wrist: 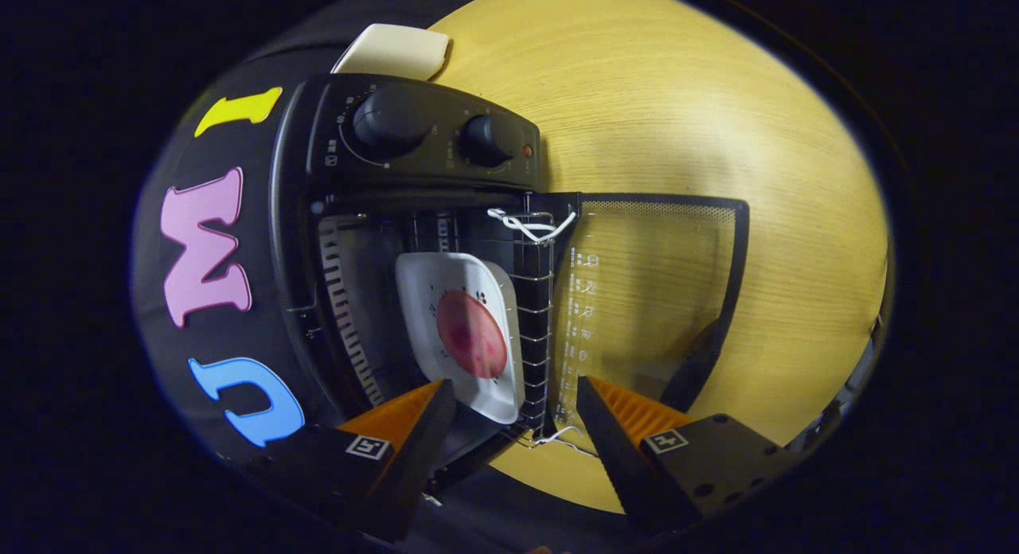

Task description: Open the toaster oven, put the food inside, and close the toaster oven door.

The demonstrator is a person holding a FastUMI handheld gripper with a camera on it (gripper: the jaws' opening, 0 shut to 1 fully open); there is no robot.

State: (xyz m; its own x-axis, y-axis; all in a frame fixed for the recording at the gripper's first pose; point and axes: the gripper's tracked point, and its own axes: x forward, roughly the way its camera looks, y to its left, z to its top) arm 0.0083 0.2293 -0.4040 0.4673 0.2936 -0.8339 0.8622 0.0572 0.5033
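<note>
The view is rolled on its side. A black toaster oven with two knobs stands on a wooden table. Its glass door hangs fully open, flat toward the table. Inside, on the wire rack, sits a white square plate carrying a round pink-red piece of food. My gripper is open just in front of the oven mouth, with nothing between its fingers. One finger points at the plate's near edge, the other lies over the open door. The door's dark handle shows beyond the glass.
A cream-coloured object lies on the table behind the oven. The booth's black cloth wall stands close behind the oven. Bare wooden tabletop stretches beyond the open door.
</note>
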